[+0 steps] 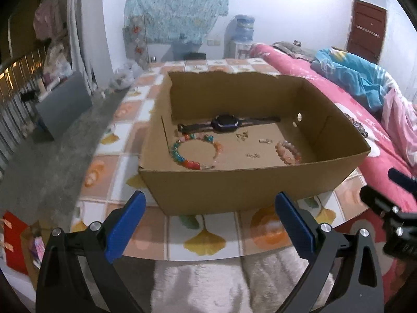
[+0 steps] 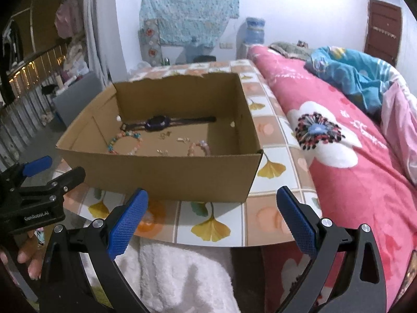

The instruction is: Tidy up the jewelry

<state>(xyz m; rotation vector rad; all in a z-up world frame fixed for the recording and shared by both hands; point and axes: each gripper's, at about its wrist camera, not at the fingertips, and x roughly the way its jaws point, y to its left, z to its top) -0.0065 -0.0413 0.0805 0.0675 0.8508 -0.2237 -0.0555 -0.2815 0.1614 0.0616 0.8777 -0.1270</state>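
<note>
Left gripper [image 1: 209, 210], tilted downward, hovers above the worktop's [image 1: 208, 237] near edge, jaws spread wide with nothing between them. Right gripper [image 2: 212, 208] takes the same downward tilt beside it, jaws fully spread and empty; fingers [image 2: 26, 258] of the person's left hand show at the right view's lower left. An open cardboard box [image 1: 250, 182] stands on the worktop near its near edge, beside the bed [image 2: 351, 156]. Inside, left to right: multicoloured bead bracelet [image 1: 194, 152] lying flat near the box's left wall; dark watch [image 1: 225, 123] along the far wall, strap's long axis running left–right; small earrings [image 1: 252, 155] mid-floor; pink bead bracelet [image 1: 288, 152] near the right wall.
</note>
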